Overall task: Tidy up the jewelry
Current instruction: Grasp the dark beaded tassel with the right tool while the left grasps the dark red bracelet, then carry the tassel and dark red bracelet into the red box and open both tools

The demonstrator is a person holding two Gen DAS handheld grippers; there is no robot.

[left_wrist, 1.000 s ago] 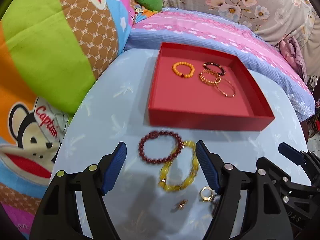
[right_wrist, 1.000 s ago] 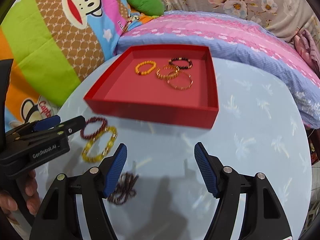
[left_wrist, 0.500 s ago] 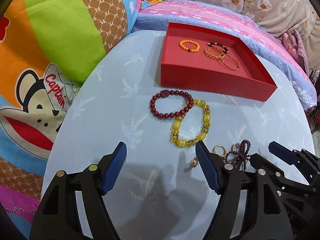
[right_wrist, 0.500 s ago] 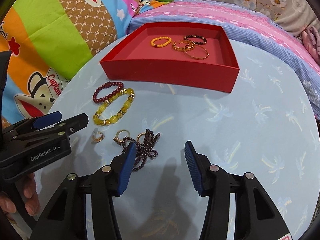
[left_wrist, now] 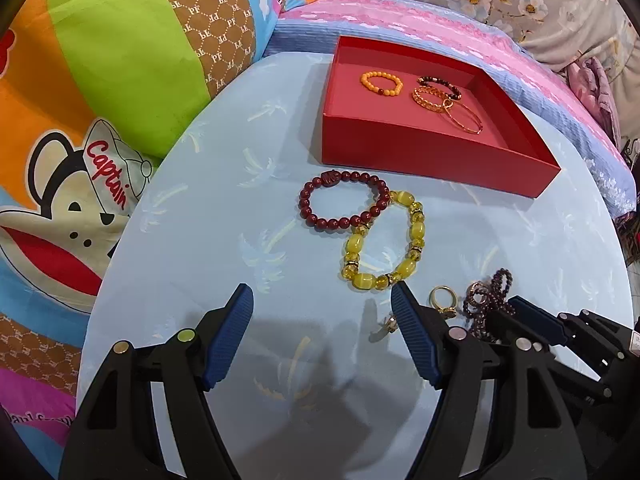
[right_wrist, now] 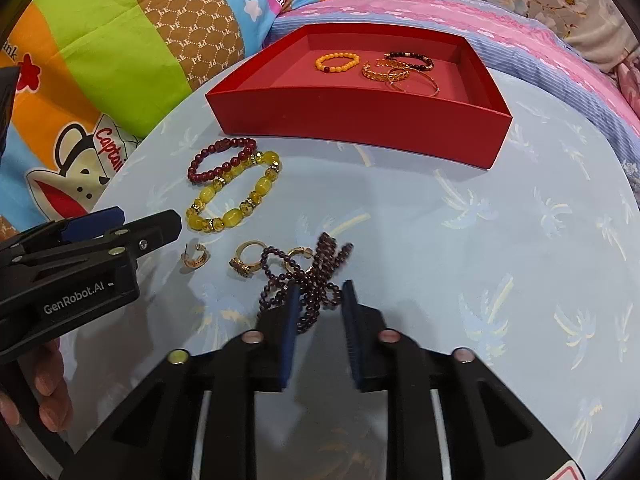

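One dark bead strand [right_wrist: 316, 280] lengthwise between tool pads.

Both views are bright and evenly lit, colours vivid. Soft grey shadows of the tongs fall on the pale blue worktop [left_wrist: 208, 208] beneath them. Fisheye bending curves the edges, corners go black, and the nearest tong tips look slightly soft.

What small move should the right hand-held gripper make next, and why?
Probably lift. The right hand-held gripper has just been closing around the dark bead strand, which lies tangled on the table beside a ring; the red tray already holds other bracelets.
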